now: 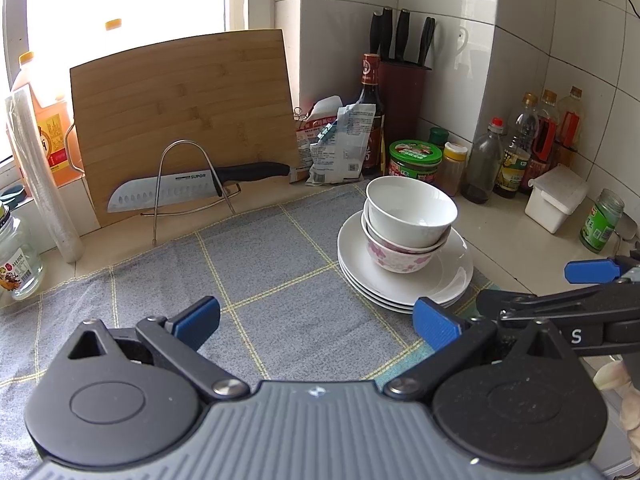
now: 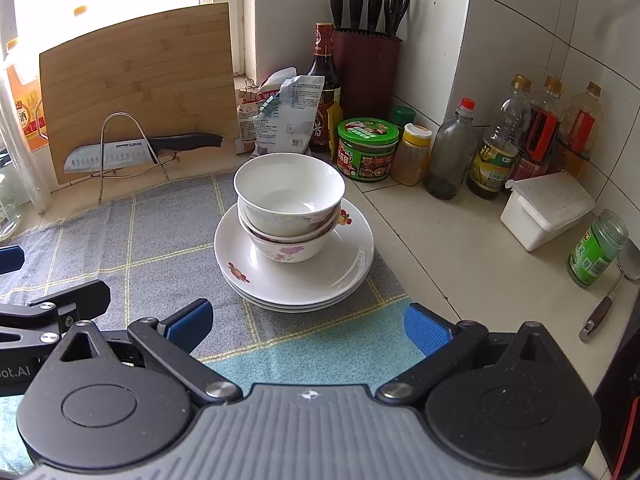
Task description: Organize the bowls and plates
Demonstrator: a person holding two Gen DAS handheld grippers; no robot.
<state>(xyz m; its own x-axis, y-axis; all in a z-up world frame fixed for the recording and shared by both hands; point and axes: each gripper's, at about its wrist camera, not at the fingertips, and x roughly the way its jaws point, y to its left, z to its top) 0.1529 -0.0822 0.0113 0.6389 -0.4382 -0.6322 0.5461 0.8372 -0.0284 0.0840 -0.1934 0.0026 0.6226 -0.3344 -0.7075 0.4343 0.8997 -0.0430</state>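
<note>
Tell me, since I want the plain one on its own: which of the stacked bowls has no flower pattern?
The top bowl: it is plain white, nested in the flowered bowls beneath, which show pink blossoms on their walls.

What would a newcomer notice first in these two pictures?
First, the stack of bowls standing on white plates on the grey checked cloth. Then the big knife in a wire rack against the wooden cutting board to the left, and the bottles along the tiled wall to the right.
</note>
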